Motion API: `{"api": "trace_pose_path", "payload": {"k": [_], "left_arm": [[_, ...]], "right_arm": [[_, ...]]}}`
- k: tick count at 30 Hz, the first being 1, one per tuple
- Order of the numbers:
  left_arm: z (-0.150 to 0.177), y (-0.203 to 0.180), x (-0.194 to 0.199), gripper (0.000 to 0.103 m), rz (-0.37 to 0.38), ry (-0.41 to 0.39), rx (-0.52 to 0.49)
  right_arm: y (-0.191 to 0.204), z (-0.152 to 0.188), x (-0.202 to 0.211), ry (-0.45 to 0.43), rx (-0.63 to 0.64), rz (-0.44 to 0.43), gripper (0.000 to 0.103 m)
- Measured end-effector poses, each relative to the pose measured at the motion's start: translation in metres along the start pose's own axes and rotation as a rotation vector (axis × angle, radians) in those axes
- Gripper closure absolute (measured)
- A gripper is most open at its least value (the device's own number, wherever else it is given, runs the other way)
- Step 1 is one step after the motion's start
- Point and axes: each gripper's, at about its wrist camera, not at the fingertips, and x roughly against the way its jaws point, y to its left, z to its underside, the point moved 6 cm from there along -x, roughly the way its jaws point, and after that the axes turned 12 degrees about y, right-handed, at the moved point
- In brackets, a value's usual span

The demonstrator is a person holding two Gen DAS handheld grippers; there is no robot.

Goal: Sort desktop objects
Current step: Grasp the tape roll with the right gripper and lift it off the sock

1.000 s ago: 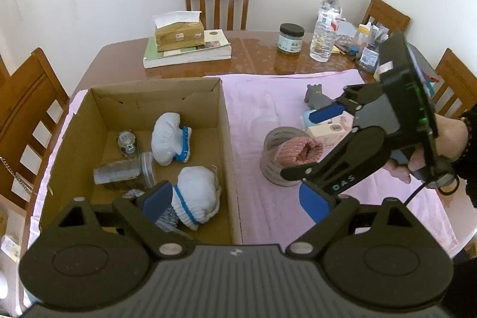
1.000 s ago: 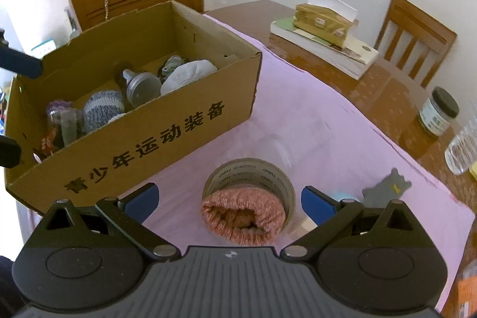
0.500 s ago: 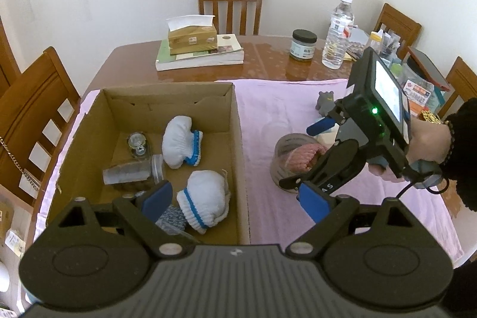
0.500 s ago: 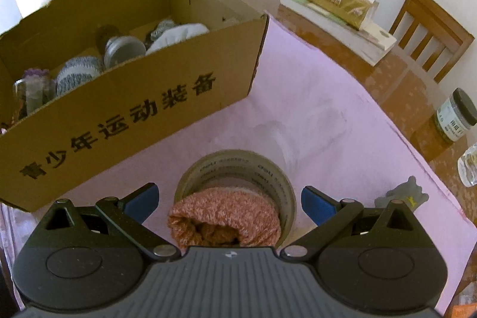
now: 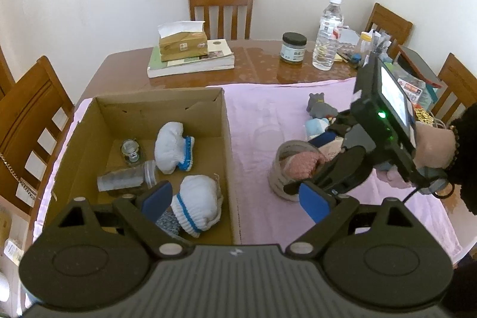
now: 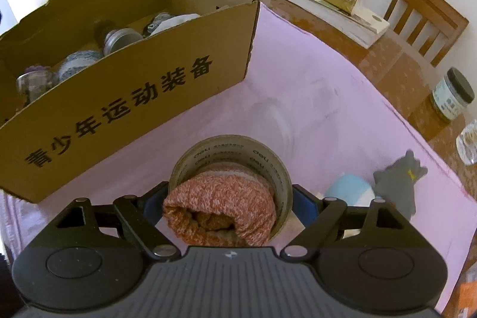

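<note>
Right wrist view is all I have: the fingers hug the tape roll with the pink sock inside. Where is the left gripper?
Observer: The left gripper hangs open over the near end of the cardboard box, holding nothing.
Operator: What lies on the box floor? The wall hides most of it.
Observer: Two white socks with blue cuffs, and a clear jar on its side.
Operator: Is the roll lifted?
Observer: It seems not. In the left wrist view the tape roll looks to rest on the pink cloth, with the right gripper straddling it.
</note>
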Motion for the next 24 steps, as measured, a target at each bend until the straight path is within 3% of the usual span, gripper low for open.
{"api": "trace_pose_path", "payload": {"k": [16, 24], "left_arm": [[-0.007, -0.033, 0.000, 0.011, 0.066, -0.025, -0.091], [-0.010, -0.058, -0.017, 0.011, 0.104, -0.001, -0.150]], "right_arm": [[0.008, 0.047, 0.048, -0.041, -0.044, 0.026, 0.015], [0.005, 0.064, 0.059, -0.047, -0.070, 0.026, 0.015]]}}
